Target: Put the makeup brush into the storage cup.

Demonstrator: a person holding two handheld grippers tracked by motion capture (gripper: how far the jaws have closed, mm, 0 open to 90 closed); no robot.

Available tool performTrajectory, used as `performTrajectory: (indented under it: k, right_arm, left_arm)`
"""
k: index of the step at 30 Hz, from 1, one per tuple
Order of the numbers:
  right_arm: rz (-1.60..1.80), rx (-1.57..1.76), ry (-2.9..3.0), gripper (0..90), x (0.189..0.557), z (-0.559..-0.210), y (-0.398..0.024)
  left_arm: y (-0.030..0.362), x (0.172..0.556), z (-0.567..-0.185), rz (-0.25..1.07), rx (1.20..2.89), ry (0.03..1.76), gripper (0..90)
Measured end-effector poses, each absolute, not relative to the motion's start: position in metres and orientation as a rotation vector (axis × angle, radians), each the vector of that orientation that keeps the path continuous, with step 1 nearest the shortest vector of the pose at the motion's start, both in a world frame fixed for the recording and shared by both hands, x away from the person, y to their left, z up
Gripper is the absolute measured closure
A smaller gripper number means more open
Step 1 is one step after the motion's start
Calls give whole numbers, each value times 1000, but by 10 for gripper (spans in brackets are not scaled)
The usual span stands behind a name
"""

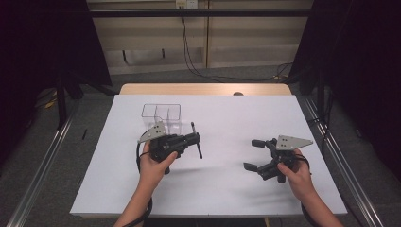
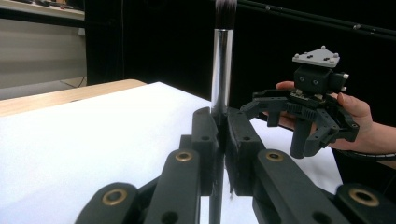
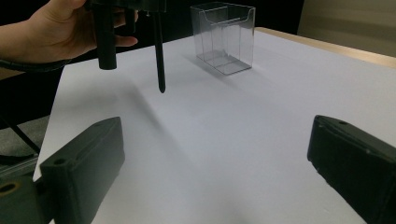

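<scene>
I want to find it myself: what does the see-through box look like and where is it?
Look at the white table sheet, toward its far left part. There stands a clear plastic box with an open top and dividers inside. Unlike the black makeup brush clamped in the left gripper nearby, you can see straight through it.

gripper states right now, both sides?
Left gripper: closed on the makeup brush, held upright.
Right gripper: open, holding nothing.

Both black plastic two-jaw grippers, left point(image 1: 196, 138) and right point(image 1: 254, 154): linked arms with brass-coloured pivot pins, blocky flat pads, stubby black handle. Grey three-cornered top plate point(image 1: 293, 142) with small screws on each. Black cables trail back past bare forearms; no sleeves visible
</scene>
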State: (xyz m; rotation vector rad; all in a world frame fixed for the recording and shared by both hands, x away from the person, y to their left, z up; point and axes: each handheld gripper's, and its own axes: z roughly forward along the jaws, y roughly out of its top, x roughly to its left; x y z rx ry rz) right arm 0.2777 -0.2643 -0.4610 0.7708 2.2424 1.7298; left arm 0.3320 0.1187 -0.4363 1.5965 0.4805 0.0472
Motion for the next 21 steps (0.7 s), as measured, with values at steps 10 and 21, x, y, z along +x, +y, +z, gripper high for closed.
performTrajectory:
  k: [10,21]
  right_arm:
    - [1727,766,2235,37,275,-459,-269]
    - [1719,782,2225,37,272,-459,-278]
  left_arm:
    - [123,333,-436,52,1605,494,833]
    - [131,335,-434,69,1606,507,833]
